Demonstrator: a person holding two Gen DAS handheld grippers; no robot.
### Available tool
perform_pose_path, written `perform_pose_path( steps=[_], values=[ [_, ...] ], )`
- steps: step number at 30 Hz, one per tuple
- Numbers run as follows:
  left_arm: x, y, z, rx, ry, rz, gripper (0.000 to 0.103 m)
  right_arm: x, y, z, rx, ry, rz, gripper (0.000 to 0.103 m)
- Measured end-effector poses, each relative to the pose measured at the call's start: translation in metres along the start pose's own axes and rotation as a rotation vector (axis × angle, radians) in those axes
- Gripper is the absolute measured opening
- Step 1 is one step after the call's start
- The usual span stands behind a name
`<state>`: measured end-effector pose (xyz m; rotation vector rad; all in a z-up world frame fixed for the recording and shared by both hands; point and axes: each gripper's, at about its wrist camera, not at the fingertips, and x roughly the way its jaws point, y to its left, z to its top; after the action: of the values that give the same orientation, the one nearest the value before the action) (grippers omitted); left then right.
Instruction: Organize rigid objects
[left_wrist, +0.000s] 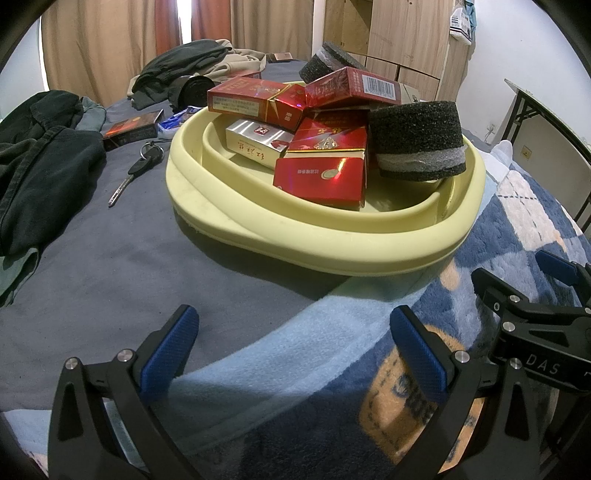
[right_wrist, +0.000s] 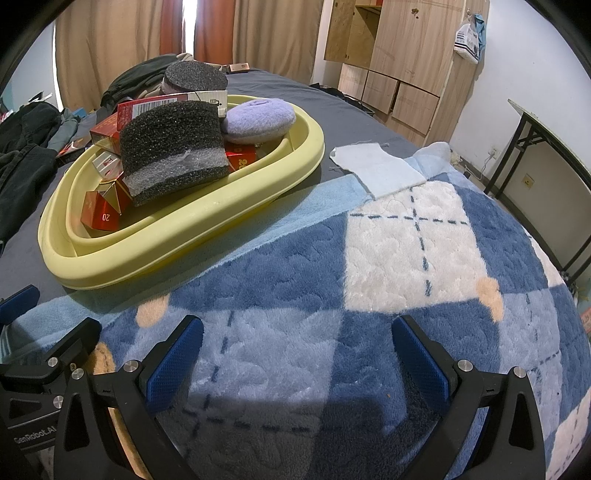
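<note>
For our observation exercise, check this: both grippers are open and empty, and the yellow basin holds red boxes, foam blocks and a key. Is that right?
One detail is wrong. The key is not in the yellow basin; the left wrist view shows it on the grey sheet beside the basin. The left gripper and the right gripper are open and empty, and the red boxes and foam blocks are in the basin.

"DAS" stands in white on the black body of the right gripper (left_wrist: 546, 295), "GenRobot.AI" on the left gripper (right_wrist: 22, 306), and "20" on the red cigarette boxes (right_wrist: 101, 212) in the yellow tray (right_wrist: 184, 229).
</note>
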<state>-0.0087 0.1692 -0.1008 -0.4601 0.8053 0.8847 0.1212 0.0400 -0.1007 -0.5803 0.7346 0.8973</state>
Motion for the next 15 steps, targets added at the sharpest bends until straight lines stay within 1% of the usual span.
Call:
perform_pose_path(
  steps=[15],
  values=[
    [0.0001,0.0,-0.0002,0.0,0.0,0.0,0.103,0.0001,0.0,-0.0001,0.001,0.0,0.001,0.103]
  ],
)
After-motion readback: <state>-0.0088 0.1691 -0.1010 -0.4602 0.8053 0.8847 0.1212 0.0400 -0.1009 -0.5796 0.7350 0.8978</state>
